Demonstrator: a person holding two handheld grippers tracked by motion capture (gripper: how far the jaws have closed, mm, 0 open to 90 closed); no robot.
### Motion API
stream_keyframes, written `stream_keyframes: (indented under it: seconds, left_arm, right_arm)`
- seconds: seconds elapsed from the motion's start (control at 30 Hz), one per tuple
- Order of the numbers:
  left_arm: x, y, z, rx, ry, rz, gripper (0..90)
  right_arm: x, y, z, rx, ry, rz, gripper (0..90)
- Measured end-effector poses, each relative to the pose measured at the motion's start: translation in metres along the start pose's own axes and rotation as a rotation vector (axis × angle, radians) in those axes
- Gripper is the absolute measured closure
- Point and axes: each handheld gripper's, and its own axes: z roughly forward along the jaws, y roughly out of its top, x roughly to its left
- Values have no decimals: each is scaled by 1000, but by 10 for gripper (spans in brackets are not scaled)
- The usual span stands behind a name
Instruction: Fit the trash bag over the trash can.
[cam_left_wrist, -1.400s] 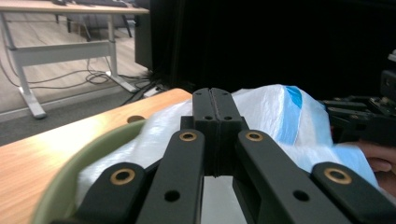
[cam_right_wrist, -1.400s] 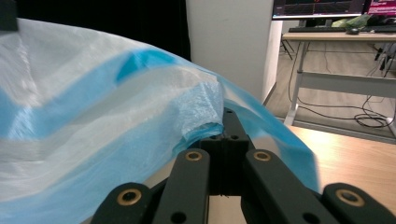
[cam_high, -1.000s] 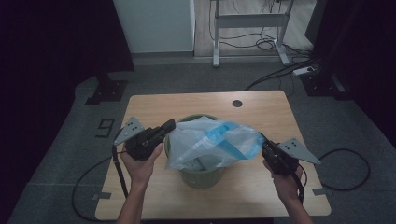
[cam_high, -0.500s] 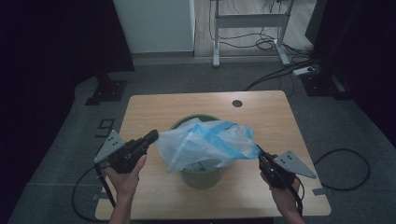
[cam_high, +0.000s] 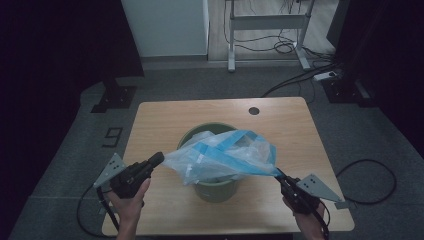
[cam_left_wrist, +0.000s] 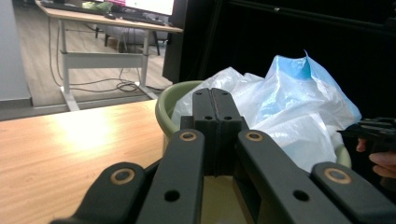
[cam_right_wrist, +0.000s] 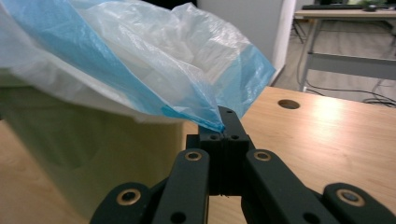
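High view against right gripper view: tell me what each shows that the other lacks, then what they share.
The high view alone takes in the left claw gripping the plastic bag, the whole table, the grey floor and the cables on it. The right gripper view alone gives the close look: the bag's blue edge pinched between shut jaws. Both share the bag, the green bin, the right claw and the table's round hole.

Bag (cam_high: 225, 157) covers most of bin (cam_high: 216, 186) mouth, so bin's inside is hidden. In left gripper view, left hand-held gripper (cam_left_wrist: 215, 100) blocks the pinched bag edge. Person's forearms are cut off at bottom edge of high view, w/ desk (cam_high: 165, 120) front partly hidden.
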Motion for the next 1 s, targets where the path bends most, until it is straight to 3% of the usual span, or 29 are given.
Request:
stream_keyframes:
  seconds: [0.17, 0.43, 0.47, 0.6, 0.67, 0.77, 1.0]
  left_arm:
    - [0, -12, -11, -3, -26, -33, 900]
    - [-2, -23, -12, 30, -31, -37, 900]
    - [-2, -24, -12, 33, -33, -39, 900]
    - [-2, -25, -11, 28, -40, -45, 900]
    - [-2, -23, -10, 26, -42, -42, 900]
    - [-3, -22, -9, 23, -47, -40, 900]
    - [-3, -20, -7, 23, -52, -44, 900]
  right_arm:
    - [2, -8, -7, 9, 28, -4, 890]
    - [6, -13, -11, 26, 65, -7, 850]
    - [6, -13, -11, 30, 69, -7, 824]
    - [8, -9, -14, 12, 46, -4, 540]
    - [10, -3, -18, -11, 33, -5, 452]
    - [12, 9, -25, -33, 23, -7, 385]
    - [21, 38, -32, -66, 46, -41, 337]
